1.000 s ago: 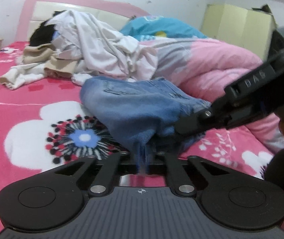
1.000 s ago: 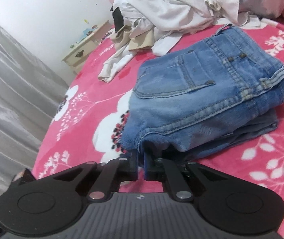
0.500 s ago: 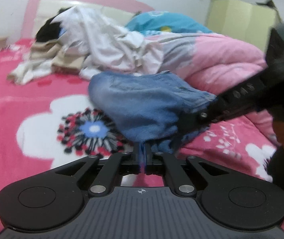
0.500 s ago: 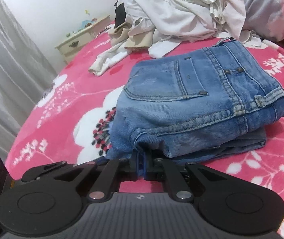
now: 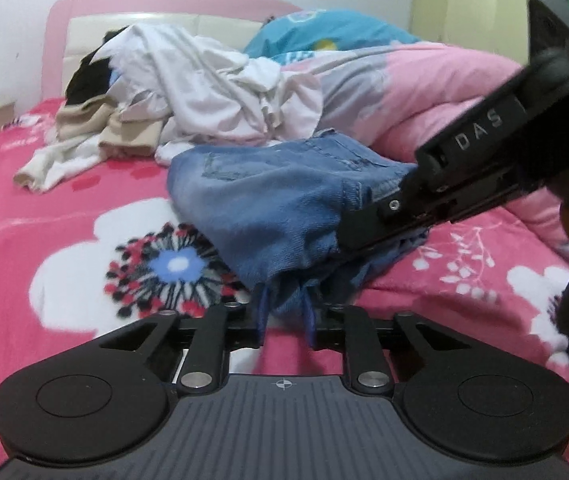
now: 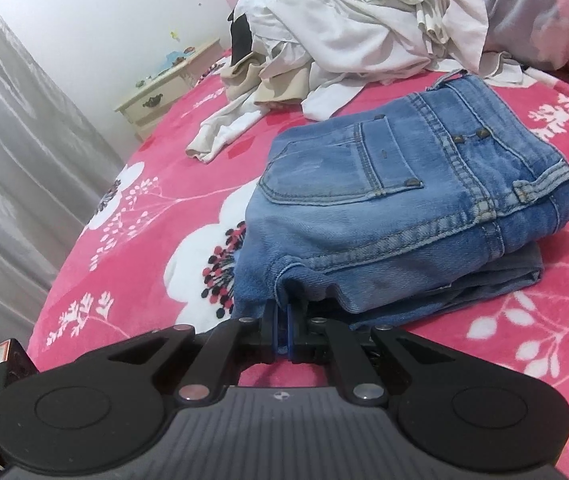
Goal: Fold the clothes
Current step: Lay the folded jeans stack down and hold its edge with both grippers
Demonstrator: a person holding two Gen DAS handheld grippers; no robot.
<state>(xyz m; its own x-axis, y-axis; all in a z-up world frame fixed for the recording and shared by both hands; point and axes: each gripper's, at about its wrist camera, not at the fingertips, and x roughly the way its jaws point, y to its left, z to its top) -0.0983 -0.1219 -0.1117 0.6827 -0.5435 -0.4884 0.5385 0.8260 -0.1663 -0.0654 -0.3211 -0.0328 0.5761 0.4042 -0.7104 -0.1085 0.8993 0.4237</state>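
A folded pair of blue jeans (image 5: 268, 200) lies on the pink flowered bedspread (image 5: 44, 208). In the right wrist view the jeans (image 6: 404, 200) show a back pocket on top. My left gripper (image 5: 284, 300) is open at the near corner of the jeans, and the denim edge hangs loosely between its blue pads. My right gripper (image 6: 281, 312) is shut on the near folded edge of the jeans. From the left wrist view the right gripper (image 5: 348, 232) reaches in from the right and pinches the jeans' side.
A heap of white and beige clothes (image 5: 188, 92) lies behind the jeans near the pink headboard (image 5: 56, 40). A pink and grey duvet (image 5: 412, 88) bulks at the right. A cream nightstand (image 6: 164, 92) and a grey curtain (image 6: 12, 140) stand left of the bed.
The left gripper's fingers, shut on the jeans' corner before, have parted. The right gripper stays shut on the fold. The folded jeans have settled on the bedspread.
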